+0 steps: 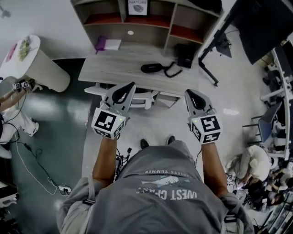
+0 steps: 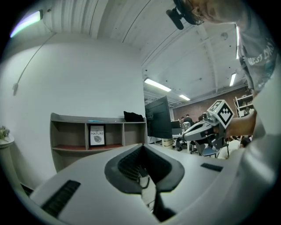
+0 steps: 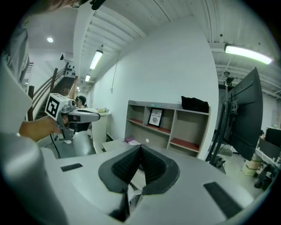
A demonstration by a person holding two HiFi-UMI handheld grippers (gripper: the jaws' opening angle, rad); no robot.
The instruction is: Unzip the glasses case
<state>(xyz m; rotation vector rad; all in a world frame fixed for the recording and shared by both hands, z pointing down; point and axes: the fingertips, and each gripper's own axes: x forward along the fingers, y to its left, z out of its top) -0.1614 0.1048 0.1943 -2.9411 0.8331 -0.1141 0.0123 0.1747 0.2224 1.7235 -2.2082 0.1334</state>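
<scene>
the glasses case (image 1: 152,68) lies in the upper middle of the head view, a long, rounded black pouch with a dark looped strap (image 1: 172,71) curling off its right end. it rests flat on a pale, wood-grained counter (image 1: 114,68), well apart from both grippers. further back on the same counter sit a small purple item (image 1: 100,44) beside a white notebook (image 1: 112,44), and a squat black box (image 1: 185,55) to the right. behind them a boxy open shelf unit (image 1: 170,23) with reddish boards holds a framed print (image 1: 138,7). a white chair (image 1: 137,97) with a curved back is tucked at the counter's near edge.

the left gripper (image 1: 131,87), lower left of the case, and the right gripper (image 1: 188,93), lower right of it, are smooth grey plastic wedges. each carries a cube with black-and-white square markers at the wrist end. both are held in the air short of the counter, touching nothing. in the left gripper view the fingers (image 2: 126,166), lined with dark ribbed rubber, meet at their tips with nothing between them. in the right gripper view the fingers (image 3: 124,166) are likewise pressed together at the tips and empty. the person's grey printed t-shirt (image 1: 165,196) fills the bottom of the head view.
</scene>
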